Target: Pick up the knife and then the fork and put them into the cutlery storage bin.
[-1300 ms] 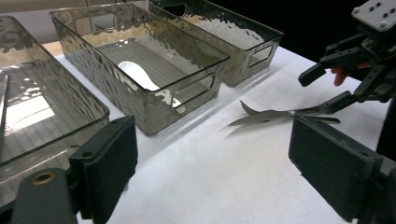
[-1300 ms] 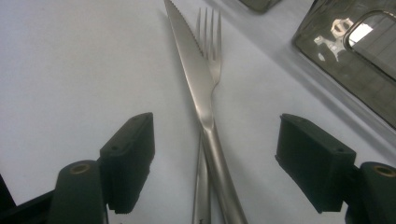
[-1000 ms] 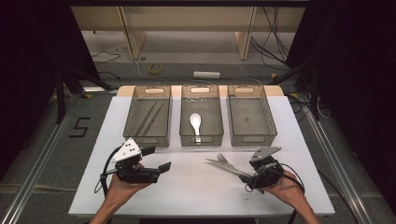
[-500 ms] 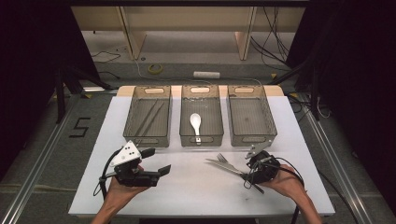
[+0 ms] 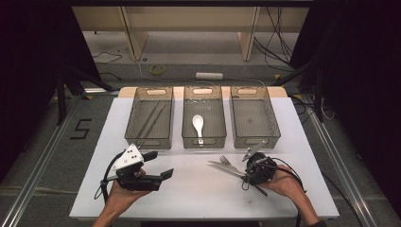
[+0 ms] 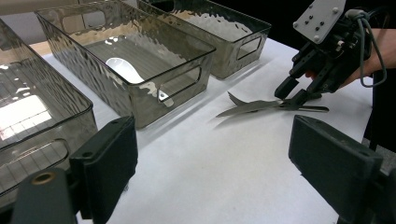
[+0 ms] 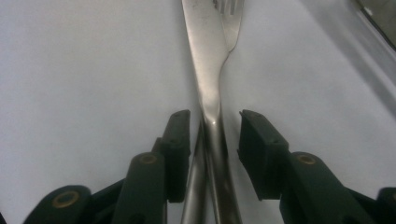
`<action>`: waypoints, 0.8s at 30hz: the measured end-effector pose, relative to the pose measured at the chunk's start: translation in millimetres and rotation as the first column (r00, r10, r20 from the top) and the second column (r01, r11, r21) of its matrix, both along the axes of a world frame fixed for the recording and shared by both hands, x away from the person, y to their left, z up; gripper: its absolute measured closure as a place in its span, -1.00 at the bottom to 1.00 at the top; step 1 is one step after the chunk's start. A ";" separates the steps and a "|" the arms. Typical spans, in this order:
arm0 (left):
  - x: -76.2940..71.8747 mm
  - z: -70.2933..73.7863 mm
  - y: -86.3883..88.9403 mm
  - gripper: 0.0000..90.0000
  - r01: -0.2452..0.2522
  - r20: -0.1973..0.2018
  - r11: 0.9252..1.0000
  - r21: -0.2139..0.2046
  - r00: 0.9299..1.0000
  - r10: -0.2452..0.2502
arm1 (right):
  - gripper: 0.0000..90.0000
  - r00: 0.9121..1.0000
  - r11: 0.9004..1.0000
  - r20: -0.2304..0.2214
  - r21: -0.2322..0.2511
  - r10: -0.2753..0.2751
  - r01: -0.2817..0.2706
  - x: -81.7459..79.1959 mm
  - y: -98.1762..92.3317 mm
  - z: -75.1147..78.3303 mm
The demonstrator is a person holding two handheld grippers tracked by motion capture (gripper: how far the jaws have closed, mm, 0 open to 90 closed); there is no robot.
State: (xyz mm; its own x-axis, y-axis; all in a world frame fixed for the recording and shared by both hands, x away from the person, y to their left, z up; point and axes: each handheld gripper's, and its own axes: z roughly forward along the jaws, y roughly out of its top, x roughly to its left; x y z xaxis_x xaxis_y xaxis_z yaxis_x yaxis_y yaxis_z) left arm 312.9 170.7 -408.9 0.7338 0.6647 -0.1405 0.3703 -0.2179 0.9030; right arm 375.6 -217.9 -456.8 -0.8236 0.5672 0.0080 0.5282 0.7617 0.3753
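The left gripper (image 5: pixel 158 165) hovers over the table (image 5: pixel 198 198) left of the knife (image 5: pixel 226 166), jaws spread wide with nothing between them. In the left bin (image 5: pixel 150 117) beyond it lie chopsticks (image 5: pixel 152 118); the middle bin (image 5: pixel 204 118) holds a white spoon (image 5: pixel 198 125); the right bin (image 5: pixel 254 118) looks empty.

The knife and the fork (image 5: pixel 230 163) lie crossed on the table in front of the middle and right bins, their handles stacked. The right gripper (image 7: pixel 214 135) straddles both handles at the knife's right end, its pads (image 7: pixel 180 140) a little apart from the metal, not yet pinching.

The risk, as I judge it: the jaws close on two handles at once, so both pieces lift together, or one slips out and skids away. A thin, flat handle lying on the table may also squirt from the pads.

Against a second ago, the right gripper has dropped onto the handles, and its jaws have just been closing around them. The left gripper has kept its place.
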 end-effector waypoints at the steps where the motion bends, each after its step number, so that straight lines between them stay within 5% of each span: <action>1: 0.0 0.0 0.0 -0.66 0.000 0.000 1.000 0.000 1.000 0.000 | 0.46 1.000 1.000 -0.002 -0.001 0.001 -0.001 0.2 0.4 -0.4; 24: 0.3 -0.3 -1.2 -0.66 0.000 0.004 1.000 0.007 1.000 0.000 | 0.70 0.999 1.000 -0.026 -0.018 0.022 -0.023 3.1 4.6 -3.0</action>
